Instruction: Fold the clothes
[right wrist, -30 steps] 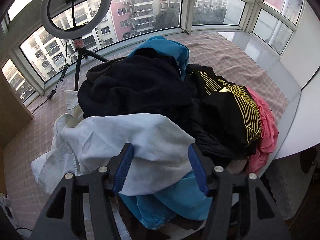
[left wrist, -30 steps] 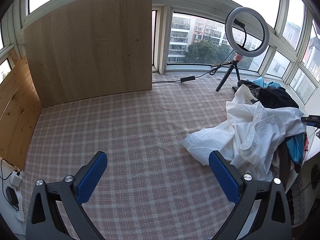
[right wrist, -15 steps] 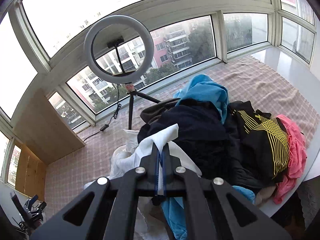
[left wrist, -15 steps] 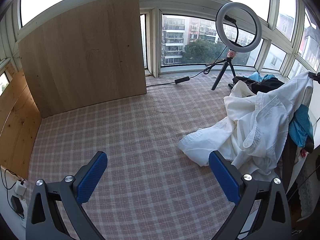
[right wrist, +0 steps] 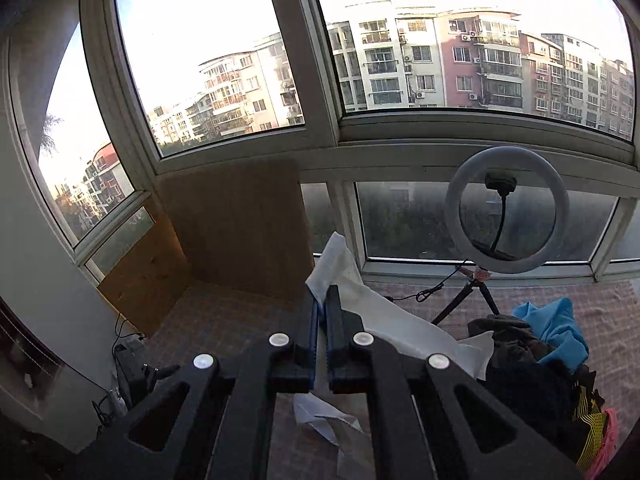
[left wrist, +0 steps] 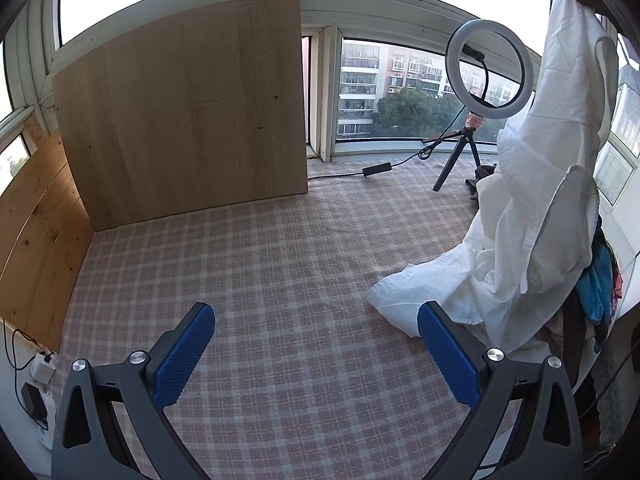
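Left wrist view: the left hand-held gripper point(left wrist: 316, 344) gapes wide and empty above the plaid tabletop point(left wrist: 260, 272) — the white shirt point(left wrist: 544, 184) hangs lengthwise from top right, its lower end trailing leftward on the cloth.

Right wrist view: the right hand-held gripper point(right wrist: 322, 300) pinches a fold of the white shirt point(right wrist: 384, 316) — fabric drapes down beneath.

The checked cloth surface point(left wrist: 280, 264) carries a clothes pile point(right wrist: 532, 364) and ring light point(left wrist: 490, 70).

Home, enclosed balcony or sunroom. Wrap-around windows point(right wrist: 224, 60) facing apartment blocks point(right wrist: 460, 52). Checked pink cloth point(left wrist: 260, 280) over the flat surface, wood boards point(left wrist: 180, 112) leaning far left. Ring light on tripod point(left wrist: 486, 68) far right by the glass. Heap of mixed clothes point(right wrist: 536, 360) at right; chargers point(left wrist: 40, 372) near left.
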Available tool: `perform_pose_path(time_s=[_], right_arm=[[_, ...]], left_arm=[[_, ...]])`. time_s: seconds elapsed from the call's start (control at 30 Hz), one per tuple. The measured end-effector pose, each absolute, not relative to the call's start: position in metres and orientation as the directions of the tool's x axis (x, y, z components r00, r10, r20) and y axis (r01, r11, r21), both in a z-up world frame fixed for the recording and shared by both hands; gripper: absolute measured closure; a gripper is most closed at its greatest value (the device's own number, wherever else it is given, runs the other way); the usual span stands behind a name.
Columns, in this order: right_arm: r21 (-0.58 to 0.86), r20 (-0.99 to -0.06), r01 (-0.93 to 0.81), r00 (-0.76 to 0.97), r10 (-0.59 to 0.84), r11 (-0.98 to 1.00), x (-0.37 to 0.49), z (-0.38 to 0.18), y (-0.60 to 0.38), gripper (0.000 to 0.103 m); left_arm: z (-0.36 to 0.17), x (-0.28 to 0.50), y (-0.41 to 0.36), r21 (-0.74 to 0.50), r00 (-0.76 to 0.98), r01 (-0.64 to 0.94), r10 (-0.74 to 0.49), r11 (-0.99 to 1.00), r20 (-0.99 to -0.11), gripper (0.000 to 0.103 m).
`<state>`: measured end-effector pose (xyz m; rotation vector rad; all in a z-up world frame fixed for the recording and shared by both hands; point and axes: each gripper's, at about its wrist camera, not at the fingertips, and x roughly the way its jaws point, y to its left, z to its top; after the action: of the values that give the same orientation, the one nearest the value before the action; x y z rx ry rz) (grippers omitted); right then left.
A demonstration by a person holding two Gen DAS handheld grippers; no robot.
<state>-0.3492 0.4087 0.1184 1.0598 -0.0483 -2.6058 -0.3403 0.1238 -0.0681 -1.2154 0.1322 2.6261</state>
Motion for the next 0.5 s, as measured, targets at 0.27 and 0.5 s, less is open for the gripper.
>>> perform_pose_path(time_s=[0.27, 0.5], right_arm=[[0.055, -0.813, 0.040, -0.578, -0.068, -0.998, -0.330, 0.000, 0.480, 0.057], [-0.036, -0.948, -0.194, -0.303, 0.095, -0.980, -0.310, -0.187, 0.557, 0.057]], left_arm=[[-0.084, -0.348, 0.118, -0.005, -0.596, -0.235, 0.148, -0.972, -0.789, 0.001], [-0.092, -0.356, 0.160, 0.022, -0.568, -0.318, 0.172, -0.948, -0.805, 0.001]])
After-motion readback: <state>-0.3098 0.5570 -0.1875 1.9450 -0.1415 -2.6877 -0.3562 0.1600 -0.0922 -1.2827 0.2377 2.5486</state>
